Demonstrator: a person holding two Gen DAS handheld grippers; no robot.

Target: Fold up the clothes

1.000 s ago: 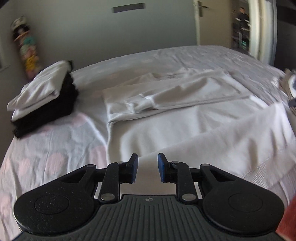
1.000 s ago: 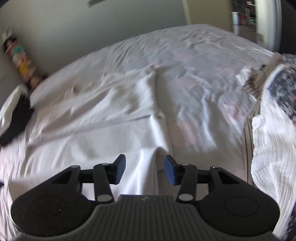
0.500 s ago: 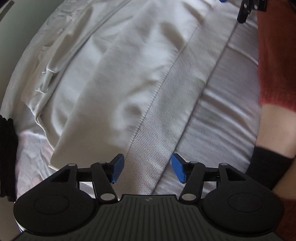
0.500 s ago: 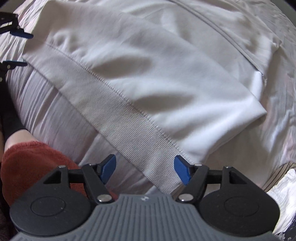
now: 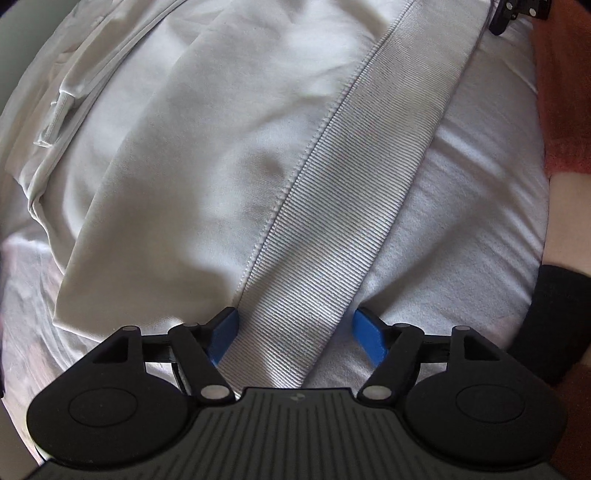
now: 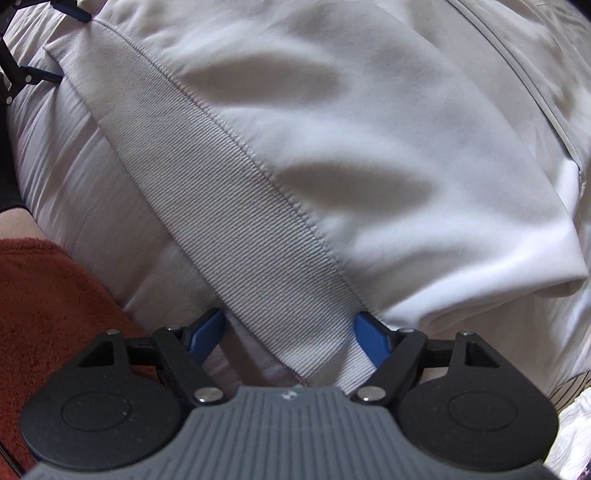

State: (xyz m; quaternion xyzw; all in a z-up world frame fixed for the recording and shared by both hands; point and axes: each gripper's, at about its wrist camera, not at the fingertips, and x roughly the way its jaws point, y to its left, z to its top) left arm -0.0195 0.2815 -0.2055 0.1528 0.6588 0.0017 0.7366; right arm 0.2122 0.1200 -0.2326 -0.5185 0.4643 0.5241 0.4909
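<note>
In the left wrist view, at the far left edge, a strip of pale pink-tinted bedsheet [image 5: 26,295] shows beside the white sweatshirt [image 5: 192,155], which fills most of the frame. A folded sleeve with its cuff [image 5: 55,122] lies in the upper left. The ribbed hem band [image 5: 351,192] runs as a diagonal from the bottom centre up to the upper right. The left gripper [image 5: 294,334] sits at the bottom centre with its blue-tipped jaws spread wide apart, one on each side of the hem band; nothing is pinched between them. Right of the band lies more white sheet, and along the right edge a person's rust-red garment [image 5: 561,92] and a black cuff [image 5: 546,317] show. The tip of the other gripper's black finger [image 5: 506,14] peeks in at the top right corner.

In the right wrist view, the left gripper's blue fingertips [image 6: 40,75] appear in the upper left corner, at the far end of the ribbed hem band [image 6: 229,206]. The rust-red garment [image 6: 48,295] fills the lower left. The band crosses diagonally from upper left to bottom centre, with the white sweatshirt [image 6: 369,129] body spread across the upper right. The right gripper [image 6: 290,332] is at the bottom centre, its jaws wide apart and straddling the band's near end without clamping it. A patch of white textured fabric [image 6: 576,443] lies in the bottom right corner.
</note>
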